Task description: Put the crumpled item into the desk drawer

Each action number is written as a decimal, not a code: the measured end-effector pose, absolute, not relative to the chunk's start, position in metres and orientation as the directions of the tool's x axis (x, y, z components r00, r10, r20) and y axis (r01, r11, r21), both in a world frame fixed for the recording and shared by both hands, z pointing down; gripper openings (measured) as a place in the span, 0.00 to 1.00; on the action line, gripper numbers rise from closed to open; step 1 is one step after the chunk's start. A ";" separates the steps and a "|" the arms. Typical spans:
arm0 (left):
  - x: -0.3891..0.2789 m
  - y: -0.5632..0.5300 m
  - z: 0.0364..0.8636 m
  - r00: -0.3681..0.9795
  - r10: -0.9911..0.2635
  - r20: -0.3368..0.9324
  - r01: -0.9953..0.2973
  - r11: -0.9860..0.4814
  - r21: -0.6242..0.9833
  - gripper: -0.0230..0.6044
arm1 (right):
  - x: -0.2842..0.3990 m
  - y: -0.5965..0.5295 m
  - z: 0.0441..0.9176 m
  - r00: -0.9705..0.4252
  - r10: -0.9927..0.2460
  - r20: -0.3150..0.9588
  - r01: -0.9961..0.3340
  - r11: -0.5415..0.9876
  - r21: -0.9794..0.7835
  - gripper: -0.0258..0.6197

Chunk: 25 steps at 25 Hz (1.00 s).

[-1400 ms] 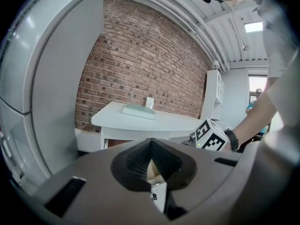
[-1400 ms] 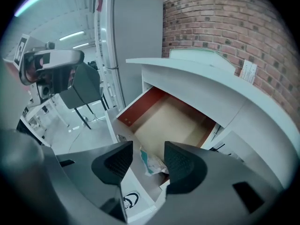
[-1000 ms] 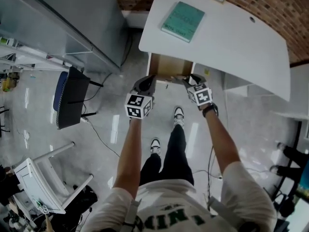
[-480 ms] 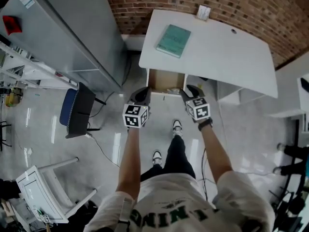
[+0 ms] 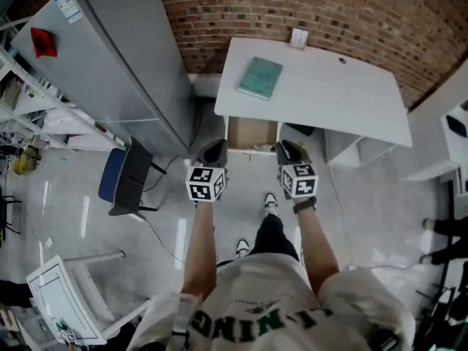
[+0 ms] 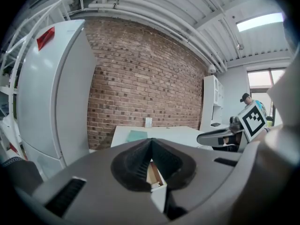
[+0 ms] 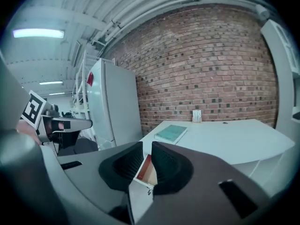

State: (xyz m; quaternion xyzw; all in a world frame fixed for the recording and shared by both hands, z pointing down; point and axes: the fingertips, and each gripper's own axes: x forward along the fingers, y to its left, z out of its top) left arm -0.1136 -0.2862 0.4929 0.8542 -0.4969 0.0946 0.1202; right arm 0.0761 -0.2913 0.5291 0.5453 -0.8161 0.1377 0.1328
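Note:
The desk drawer stands pulled out under the white desk, and its brown inside shows. I cannot make out the crumpled item in any view. My left gripper hovers just in front of the drawer's left corner; its tips meet with nothing between them. My right gripper hovers at the drawer's right corner. Its jaws have just been closing and stand a narrow gap apart, empty, with the drawer seen through the gap.
A green book lies on the desk's left part. A tall grey cabinet stands left of the desk and a brick wall runs behind it. A dark chair and a white chair stand on the floor at left.
Both grippers have lifted and drawn back from the drawer's front edge toward me. The desk now looks smaller and further off in the head view.

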 end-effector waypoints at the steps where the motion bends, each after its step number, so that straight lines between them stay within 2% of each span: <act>1: -0.116 -0.282 0.486 0.483 -0.832 0.274 -0.874 -0.474 0.102 0.03 | 0.074 -0.286 0.522 -0.367 -0.860 0.354 -0.928 0.363 -0.079 0.13; 12: -0.121 -0.238 0.433 0.463 -0.863 0.205 -0.885 -0.464 0.044 0.03 | 0.062 -0.235 0.442 -0.330 -0.920 0.212 -0.944 0.319 -0.085 0.08; 25: -0.113 -0.205 0.382 0.459 -0.882 0.106 -0.887 -0.461 0.002 0.03 | 0.073 -0.203 0.396 -0.280 -0.950 0.135 -0.960 0.277 -0.044 0.04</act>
